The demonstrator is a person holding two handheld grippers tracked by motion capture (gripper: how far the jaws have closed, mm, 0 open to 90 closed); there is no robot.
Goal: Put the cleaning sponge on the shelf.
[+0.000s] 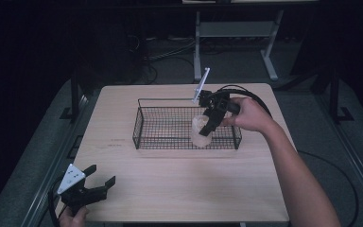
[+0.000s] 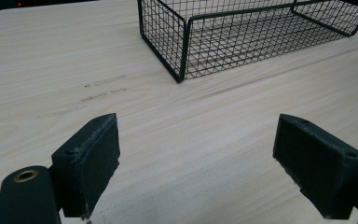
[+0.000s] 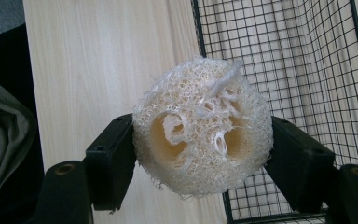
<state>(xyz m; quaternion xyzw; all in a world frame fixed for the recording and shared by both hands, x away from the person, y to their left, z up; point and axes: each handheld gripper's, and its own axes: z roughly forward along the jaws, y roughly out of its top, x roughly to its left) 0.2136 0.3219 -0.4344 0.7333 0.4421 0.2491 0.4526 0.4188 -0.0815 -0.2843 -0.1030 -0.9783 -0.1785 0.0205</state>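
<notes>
My right gripper [image 1: 207, 126] is shut on a pale loofah sponge [image 1: 201, 131], holding it above the right part of a black wire basket [image 1: 144, 101]. In the right gripper view the round, fibrous loofah [image 3: 203, 142] is squeezed between both black pads [image 3: 113, 161], hanging over the basket's rim [image 3: 204, 51], with the mesh floor to its right and bare table to its left. My left gripper [image 1: 100, 178] rests near the table's front left corner, open with nothing between its fingers. In the left gripper view its pads [image 2: 89, 161] stand wide apart over bare wood, the basket [image 2: 182, 51] farther ahead.
The light wooden table [image 1: 179, 189] has bare wood in front of the basket. Dark floor surrounds it, with cables and a white table frame [image 1: 236, 33] behind. A cable trails from the right gripper over the person's hand [image 1: 250, 113].
</notes>
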